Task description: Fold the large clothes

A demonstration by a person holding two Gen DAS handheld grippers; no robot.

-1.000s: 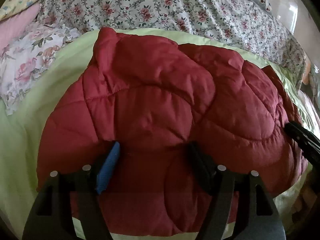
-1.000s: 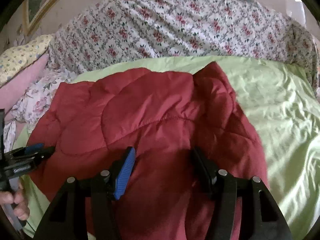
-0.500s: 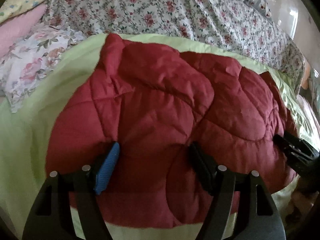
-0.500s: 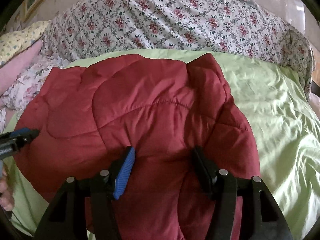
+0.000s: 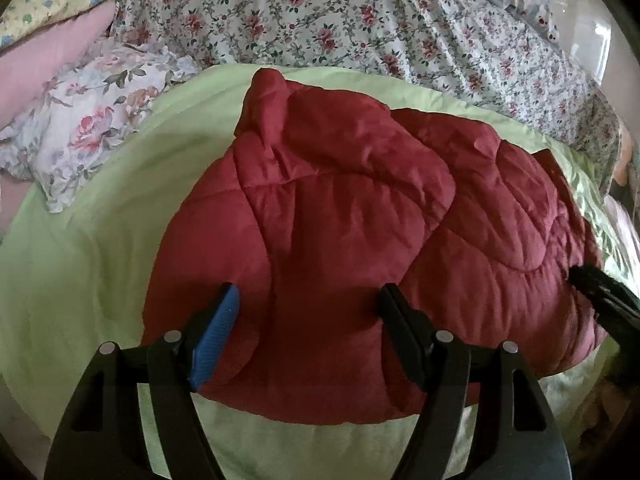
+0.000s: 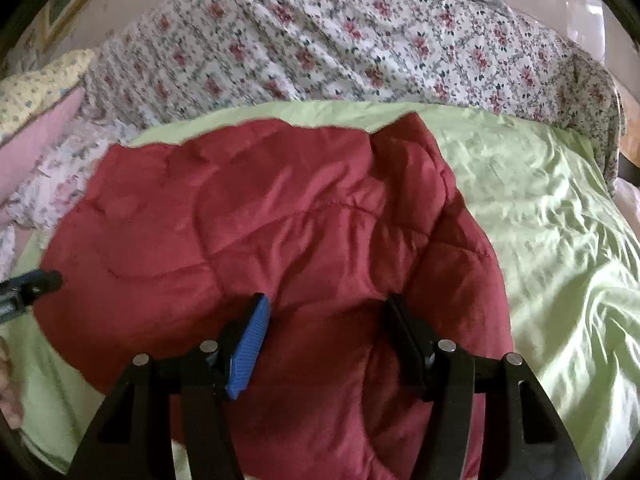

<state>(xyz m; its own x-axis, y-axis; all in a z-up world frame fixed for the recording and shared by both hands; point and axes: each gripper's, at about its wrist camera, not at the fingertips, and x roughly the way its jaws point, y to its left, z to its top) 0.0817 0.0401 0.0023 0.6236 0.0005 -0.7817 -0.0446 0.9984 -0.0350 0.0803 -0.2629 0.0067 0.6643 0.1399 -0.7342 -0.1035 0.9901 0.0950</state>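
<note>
A dark red quilted puffy garment (image 5: 360, 216) lies folded in a rounded heap on a light green sheet (image 5: 92, 248); it also shows in the right wrist view (image 6: 280, 232). My left gripper (image 5: 308, 312) is open and empty, its jaws wide apart just above the garment's near left part. My right gripper (image 6: 326, 320) is open and empty over the garment's near right part. The right gripper's tip (image 5: 600, 292) shows at the right of the left wrist view. The left gripper's tip (image 6: 36, 284) shows at the left of the right wrist view.
A floral bedspread (image 5: 360, 24) covers the far side of the bed. Floral and pink pillows (image 5: 80, 120) lie at the far left. The green sheet (image 6: 560, 240) stretches out right of the garment, wrinkled. The bed's edge runs along the right.
Both grippers have pulled back and up from the garment, which now looks smaller and shows more green sheet in front. Both stay open.
</note>
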